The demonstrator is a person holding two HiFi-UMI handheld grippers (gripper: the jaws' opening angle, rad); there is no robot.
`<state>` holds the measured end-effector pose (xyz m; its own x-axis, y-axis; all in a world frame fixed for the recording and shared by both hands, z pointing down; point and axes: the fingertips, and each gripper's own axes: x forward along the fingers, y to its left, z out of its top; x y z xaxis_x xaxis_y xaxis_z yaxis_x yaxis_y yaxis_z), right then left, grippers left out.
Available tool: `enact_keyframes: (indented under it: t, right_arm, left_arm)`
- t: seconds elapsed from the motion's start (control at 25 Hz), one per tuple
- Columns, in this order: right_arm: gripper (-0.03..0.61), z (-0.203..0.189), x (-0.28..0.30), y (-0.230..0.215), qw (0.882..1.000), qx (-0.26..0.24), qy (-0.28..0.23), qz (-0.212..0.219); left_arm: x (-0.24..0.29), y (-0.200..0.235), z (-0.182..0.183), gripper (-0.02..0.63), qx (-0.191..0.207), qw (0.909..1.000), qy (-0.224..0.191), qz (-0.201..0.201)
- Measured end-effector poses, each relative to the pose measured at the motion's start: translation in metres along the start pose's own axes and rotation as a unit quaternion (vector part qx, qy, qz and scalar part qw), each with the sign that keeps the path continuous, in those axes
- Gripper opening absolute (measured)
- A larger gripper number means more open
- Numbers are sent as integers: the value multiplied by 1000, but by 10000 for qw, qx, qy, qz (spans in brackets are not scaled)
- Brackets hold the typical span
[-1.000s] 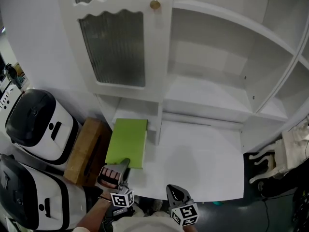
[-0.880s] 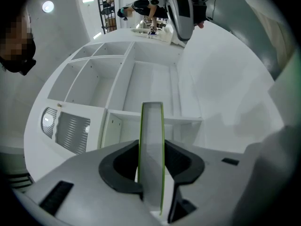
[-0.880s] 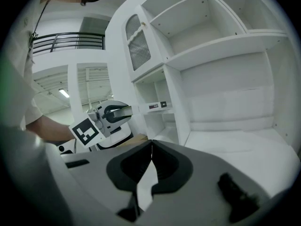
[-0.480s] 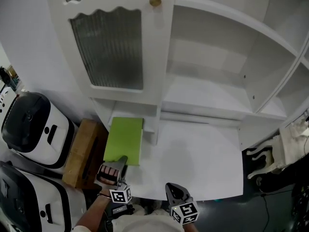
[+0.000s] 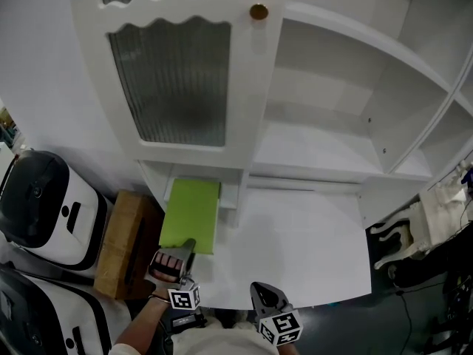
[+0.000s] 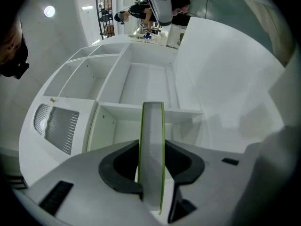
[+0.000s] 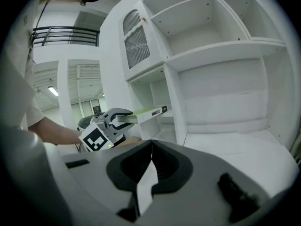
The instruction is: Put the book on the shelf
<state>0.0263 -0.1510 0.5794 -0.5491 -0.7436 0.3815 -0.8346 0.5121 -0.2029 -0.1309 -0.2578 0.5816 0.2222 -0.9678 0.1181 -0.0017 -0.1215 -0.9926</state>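
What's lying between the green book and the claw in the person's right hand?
Nothing. In the head view, only bare white counter lies between the green book and the right gripper, whose jaws are shut and empty.

Home-style furniture corner, staged inside a large, bare indoor hall

A domestic look is given by a white cabinet (image 5: 255,95) fitted with a ribbed-glass door (image 5: 170,80), a brass knob (image 5: 259,11), open shelves (image 5: 318,143) and a white worktop (image 5: 303,242); two black-and-white appliances (image 5: 41,205) and a wooden box (image 5: 118,242) are placed just beside it. A studio or lab setting is suggested in the gripper views, where plain high walls, a black railing (image 7: 66,34) on an upper level and ceiling strip lights (image 7: 52,91) are seen.
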Motion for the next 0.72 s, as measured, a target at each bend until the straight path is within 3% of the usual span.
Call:
enact_keyframes:
  t: [0.72]
  right_arm:
    - [12,0,-1,-1,9974,119,-8,-707]
  left_arm:
    - [50,-16,-23,153,174,9995,-131,-234]
